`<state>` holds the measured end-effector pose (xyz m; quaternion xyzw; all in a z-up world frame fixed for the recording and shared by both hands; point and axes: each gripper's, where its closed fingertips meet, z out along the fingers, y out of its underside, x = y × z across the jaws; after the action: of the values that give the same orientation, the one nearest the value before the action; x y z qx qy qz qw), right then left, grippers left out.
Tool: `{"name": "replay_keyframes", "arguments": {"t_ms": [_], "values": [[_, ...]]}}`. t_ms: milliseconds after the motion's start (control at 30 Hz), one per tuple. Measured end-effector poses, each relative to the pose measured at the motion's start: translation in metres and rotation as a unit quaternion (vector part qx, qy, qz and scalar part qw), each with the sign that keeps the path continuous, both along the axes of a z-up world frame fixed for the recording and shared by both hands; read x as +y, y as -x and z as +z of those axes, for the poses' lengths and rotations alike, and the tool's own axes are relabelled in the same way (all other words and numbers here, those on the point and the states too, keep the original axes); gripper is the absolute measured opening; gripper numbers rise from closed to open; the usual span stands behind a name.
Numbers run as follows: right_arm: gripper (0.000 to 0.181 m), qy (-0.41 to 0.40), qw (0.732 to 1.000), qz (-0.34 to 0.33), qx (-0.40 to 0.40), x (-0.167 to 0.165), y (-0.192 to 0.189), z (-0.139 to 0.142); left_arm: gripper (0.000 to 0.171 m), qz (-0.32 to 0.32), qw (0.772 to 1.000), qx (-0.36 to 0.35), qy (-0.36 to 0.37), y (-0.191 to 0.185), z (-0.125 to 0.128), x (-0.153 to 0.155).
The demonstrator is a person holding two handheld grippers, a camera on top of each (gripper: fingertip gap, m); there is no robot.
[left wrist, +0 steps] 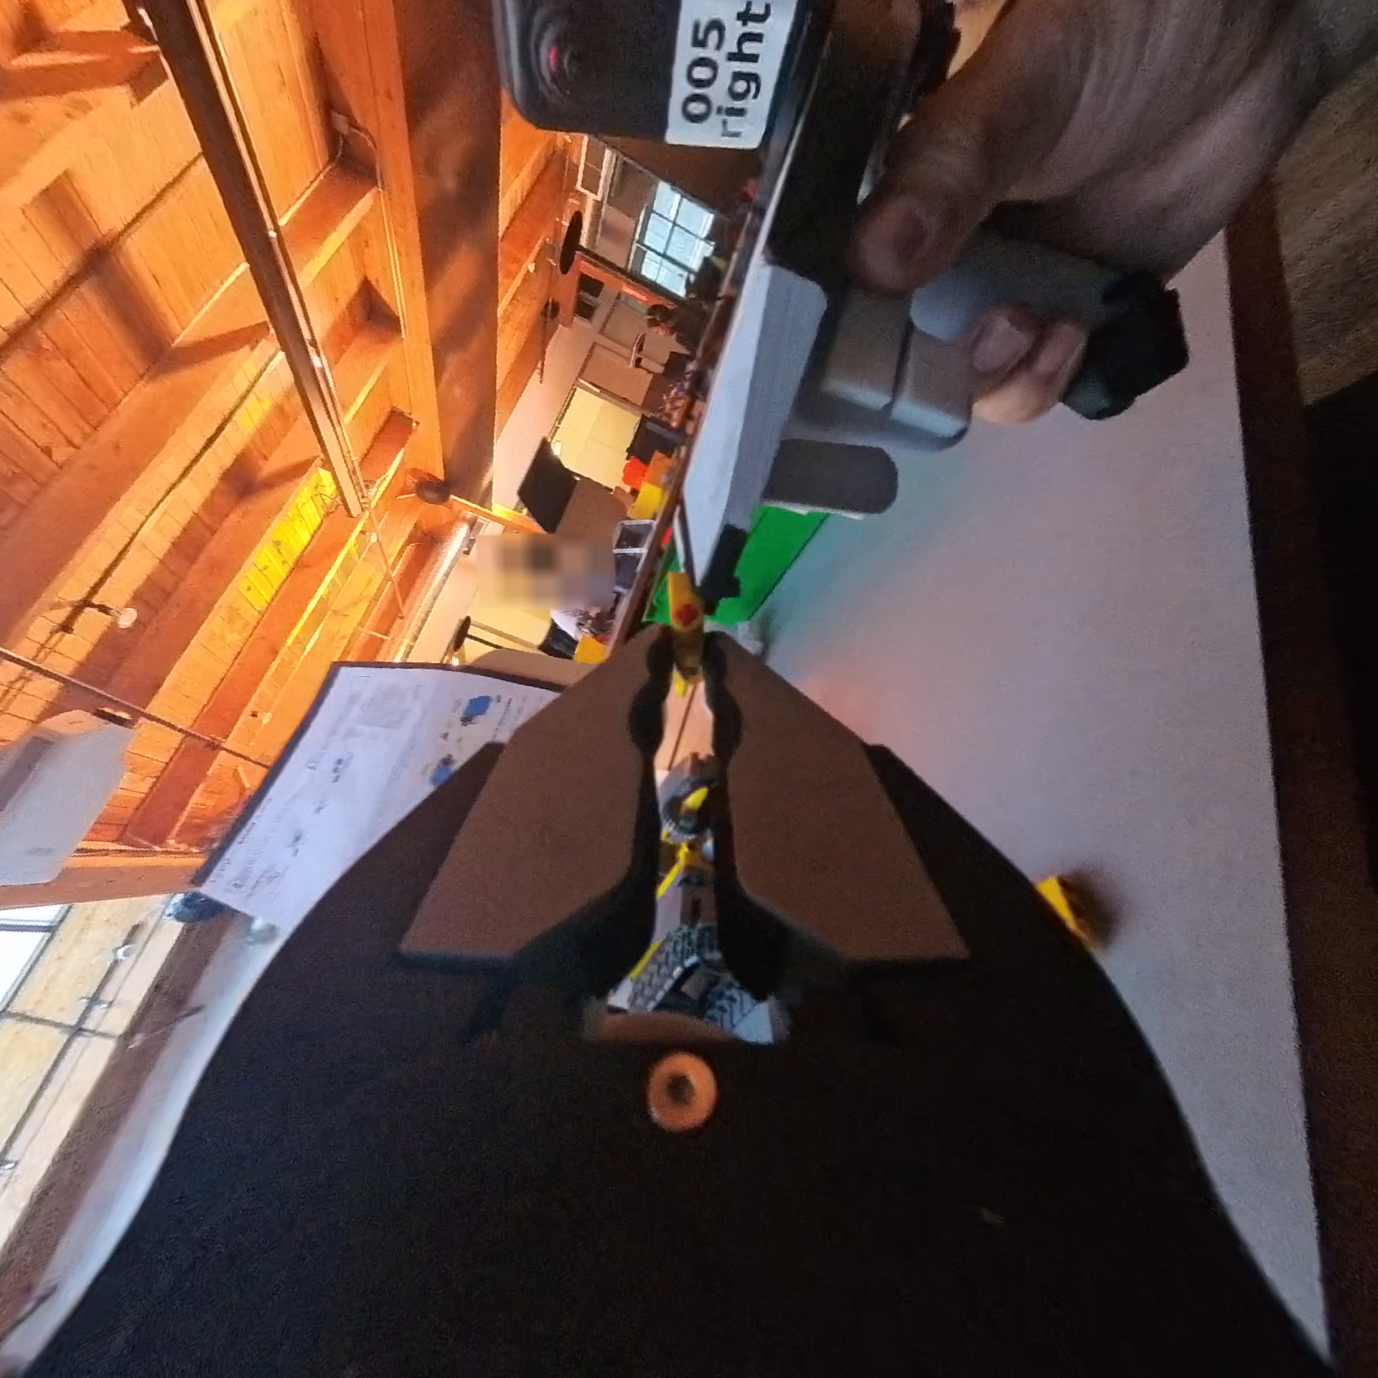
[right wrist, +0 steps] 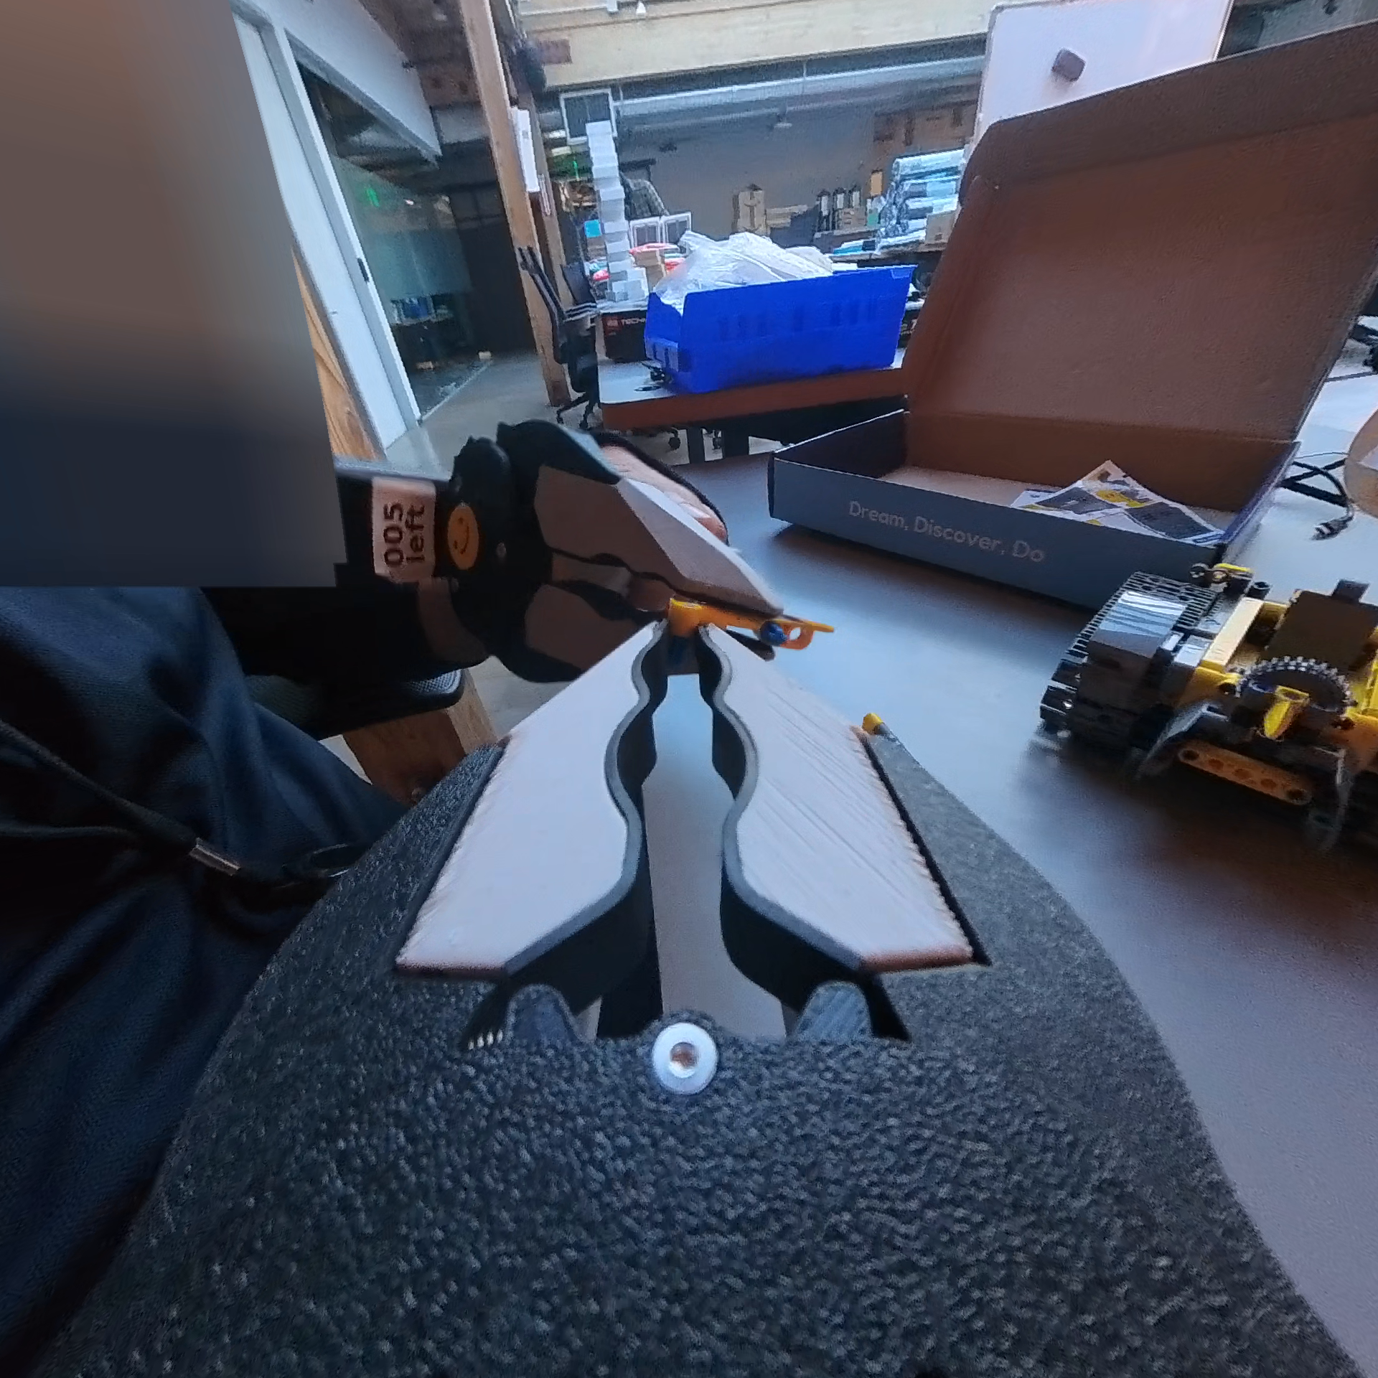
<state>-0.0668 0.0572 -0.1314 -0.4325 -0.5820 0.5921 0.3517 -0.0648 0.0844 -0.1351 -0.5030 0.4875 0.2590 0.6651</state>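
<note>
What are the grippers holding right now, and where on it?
Both hold one small yellow-orange toy brick part: the left gripper pinches its length near the blue pin, the right gripper grips its near end.

open cardboard box (right wrist: 1118, 313), blue bin (right wrist: 775, 328), yellow tracked brick vehicle (right wrist: 1223, 693), dark table (right wrist: 969, 746)

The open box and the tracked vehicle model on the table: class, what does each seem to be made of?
Open box: likely cardboard, matte brown inside, blue outside, with creased fold lines at its lid. Tracked vehicle model: apparently moulded plastic, yellow, black and grey, slightly glossy, with studs, pin holes and a toothed gear showing.
</note>
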Motion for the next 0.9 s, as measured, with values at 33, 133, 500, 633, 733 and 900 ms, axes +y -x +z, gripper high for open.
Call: {"name": "replay_keyframes", "arguments": {"t_ms": [33,133,500,633,733,900], "values": [[0.004,-0.013,1.000,0.002,-0.002,-0.001,-0.001,-0.001,0.004,-0.006,1.000,-0.002,0.012,-0.001,-0.002,-0.001],[0.007,-0.105,0.994,0.012,-0.008,-0.007,-0.007,-0.003,0.004,-0.034,0.999,0.019,0.026,-0.005,-0.005,-0.009],[0.013,-0.410,0.909,0.035,-0.072,-0.022,-0.027,-0.018,0.005,-0.088,0.988,0.064,0.107,-0.022,-0.027,-0.025],[0.010,-0.435,0.897,0.032,-0.077,-0.022,-0.029,-0.019,0.004,-0.095,0.988,0.054,0.113,-0.023,-0.026,-0.027],[0.008,-0.436,0.896,0.030,-0.078,-0.022,-0.029,-0.017,0.004,-0.096,0.988,0.042,0.113,-0.022,-0.023,-0.027],[0.008,-0.446,0.891,0.026,-0.078,-0.022,-0.028,-0.018,0.005,-0.105,0.985,0.036,0.129,-0.026,-0.024,-0.030]]}}
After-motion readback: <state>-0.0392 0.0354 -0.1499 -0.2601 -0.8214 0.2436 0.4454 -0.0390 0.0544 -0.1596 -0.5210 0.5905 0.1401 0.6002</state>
